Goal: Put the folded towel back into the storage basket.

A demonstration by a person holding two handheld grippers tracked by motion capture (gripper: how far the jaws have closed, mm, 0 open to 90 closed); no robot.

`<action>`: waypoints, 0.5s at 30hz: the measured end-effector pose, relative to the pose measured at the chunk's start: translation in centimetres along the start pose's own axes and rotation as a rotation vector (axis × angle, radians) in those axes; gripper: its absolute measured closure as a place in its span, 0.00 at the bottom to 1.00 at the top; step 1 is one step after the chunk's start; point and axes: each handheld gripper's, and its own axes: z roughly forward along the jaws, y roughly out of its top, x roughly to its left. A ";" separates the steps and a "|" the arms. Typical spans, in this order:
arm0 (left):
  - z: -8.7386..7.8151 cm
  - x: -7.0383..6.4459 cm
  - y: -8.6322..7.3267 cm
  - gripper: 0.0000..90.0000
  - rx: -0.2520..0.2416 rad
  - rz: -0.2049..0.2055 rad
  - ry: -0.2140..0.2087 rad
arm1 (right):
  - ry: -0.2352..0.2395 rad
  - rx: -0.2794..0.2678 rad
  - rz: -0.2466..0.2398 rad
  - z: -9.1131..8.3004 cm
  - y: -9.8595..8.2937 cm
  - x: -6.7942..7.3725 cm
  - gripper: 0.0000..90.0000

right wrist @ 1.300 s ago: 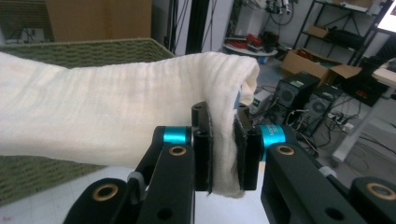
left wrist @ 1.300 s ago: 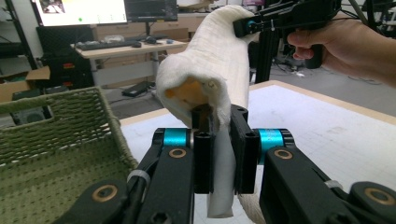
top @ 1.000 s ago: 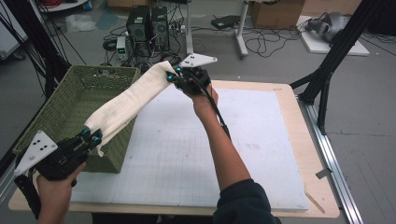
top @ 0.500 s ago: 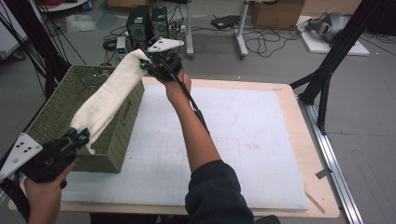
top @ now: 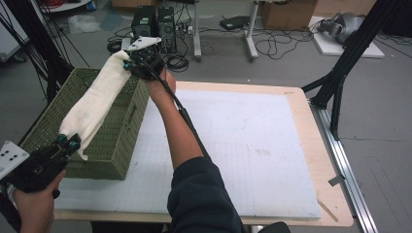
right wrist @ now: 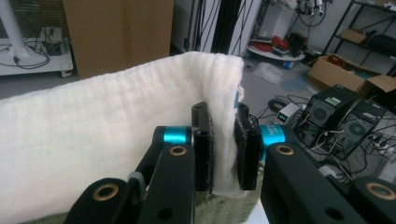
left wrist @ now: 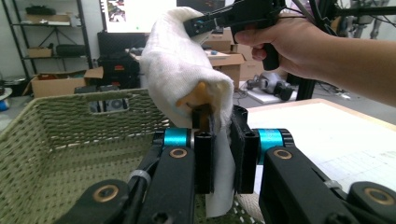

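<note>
I hold the folded white towel (top: pixel 97 104) stretched above the green woven basket (top: pixel 46 128), its long axis along the basket. My left gripper (top: pixel 65 144) clamps the near end, my right gripper (top: pixel 130 62) the far end, so lowering both is needed.

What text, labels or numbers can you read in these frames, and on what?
None legible.
Left gripper view: a screen behind the cloth shows coloured content, too blurred to read.
Right gripper view: a white device and a computer tower on the floor carry small labels, too small to read.
High view: the green basket, both grippers and the white table mat carry no visible lettering.
</note>
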 end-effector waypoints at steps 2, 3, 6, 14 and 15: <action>-0.1 0.3 -0.1 0.91 0.003 -0.011 0.007 | 0.002 0.008 -0.009 0.8 0.3 0.4 0.90; -0.2 0.4 -0.2 0.91 0.005 -0.013 0.010 | 0.007 0.013 -0.017 1.5 0.6 0.7 0.90; -0.3 0.7 -0.4 0.91 0.013 -0.021 0.024 | 0.015 0.023 -0.014 2.9 0.8 1.2 0.90; -0.7 1.9 -0.8 0.87 0.028 -0.070 0.064 | 0.034 0.055 -0.008 6.5 0.8 2.7 0.90; -0.7 1.9 -0.8 0.82 0.028 -0.070 0.064 | 0.034 0.055 -0.008 6.5 0.8 2.7 0.90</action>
